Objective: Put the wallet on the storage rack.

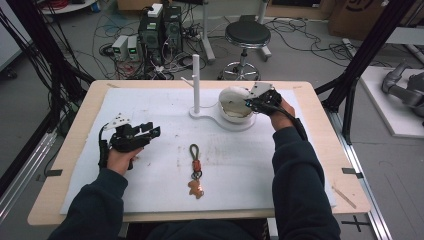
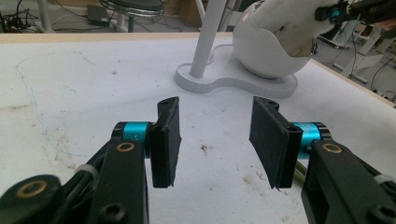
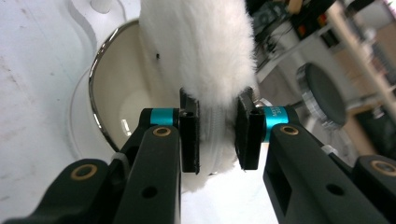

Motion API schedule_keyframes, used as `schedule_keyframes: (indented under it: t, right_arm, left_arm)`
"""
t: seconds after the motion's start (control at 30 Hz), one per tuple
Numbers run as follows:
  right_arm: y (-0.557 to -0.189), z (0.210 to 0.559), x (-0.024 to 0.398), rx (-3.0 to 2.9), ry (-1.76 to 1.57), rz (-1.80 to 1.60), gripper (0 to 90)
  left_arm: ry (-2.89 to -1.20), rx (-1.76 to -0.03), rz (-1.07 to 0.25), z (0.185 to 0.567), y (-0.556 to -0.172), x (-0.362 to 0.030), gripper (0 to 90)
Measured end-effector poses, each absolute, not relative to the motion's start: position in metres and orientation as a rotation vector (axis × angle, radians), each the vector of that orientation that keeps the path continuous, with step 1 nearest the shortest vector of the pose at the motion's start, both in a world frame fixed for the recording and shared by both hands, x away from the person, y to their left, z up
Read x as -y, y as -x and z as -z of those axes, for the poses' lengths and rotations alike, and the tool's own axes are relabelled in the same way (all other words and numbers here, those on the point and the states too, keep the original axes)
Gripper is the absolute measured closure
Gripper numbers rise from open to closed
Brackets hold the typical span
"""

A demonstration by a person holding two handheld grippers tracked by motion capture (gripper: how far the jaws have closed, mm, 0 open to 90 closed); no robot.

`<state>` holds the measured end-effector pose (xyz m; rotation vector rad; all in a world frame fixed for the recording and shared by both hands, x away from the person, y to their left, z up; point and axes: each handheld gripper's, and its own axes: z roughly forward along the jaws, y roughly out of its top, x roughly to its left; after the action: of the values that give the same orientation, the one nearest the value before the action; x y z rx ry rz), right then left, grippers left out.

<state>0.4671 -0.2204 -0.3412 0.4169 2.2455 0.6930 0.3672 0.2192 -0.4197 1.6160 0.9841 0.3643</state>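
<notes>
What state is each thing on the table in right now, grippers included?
Left gripper: open, empty, above the white mat.
Right gripper: shut on the fluffy white lid.
Fluffy white lid: tilted up on edge over the bowl.
Bowl: uncovered; contents not visible.
Stand: upright on its base, beside the bowl.
Keychain: lying flat on the mat, untouched.

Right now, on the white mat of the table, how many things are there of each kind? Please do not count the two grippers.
White stand with upright post and bowl: 1
White fluffy piece, pinched by the right gripper over the bowl: 1
Keychain with a dark loop and a brown charm: 1
Total: 3
</notes>
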Motion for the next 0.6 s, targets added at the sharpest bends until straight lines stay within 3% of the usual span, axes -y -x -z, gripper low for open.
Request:
schedule_keyframes:
  t: [0.1, 0.13, 0.17, 0.2, 0.3, 0.4, 0.6]
  right_arm:
    - [-0.471, 0.348, 0.22, -2.275, -0.48, -0.73, 71.5]
    - [-0.473, 0.347, 0.223, -2.279, -0.58, -0.835, 58.4]
    - [-0.473, 0.347, 0.223, -2.279, -0.58, -0.835, 58.4]
    - [-0.474, 0.344, 0.226, -2.251, -0.693, -1.025, 52.8]
    - [-0.473, 0.34, 0.227, -2.22, -0.732, -1.173, 57.6]
    - [-0.47, 0.338, 0.217, -2.221, -0.678, -1.234, 72.2]
    - [-0.473, 0.35, 0.197, -2.287, -0.655, -1.144, 74.5]
  left_arm:
    - [-1.615, -0.986, -0.363, 0.42, -0.367, -0.219, 52.8]
    - [-1.613, -0.987, -0.364, 0.42, -0.367, -0.219, 52.8]
    - [-1.613, -0.987, -0.364, 0.42, -0.367, -0.219, 52.7]
    - [-1.614, -0.987, -0.364, 0.42, -0.367, -0.219, 52.7]
    - [-1.615, -0.988, -0.361, 0.42, -0.367, -0.219, 52.7]
    - [-1.615, -0.988, -0.36, 0.42, -0.367, -0.219, 52.7]
    - [-1.615, -0.989, -0.357, 0.42, -0.367, -0.219, 52.6]
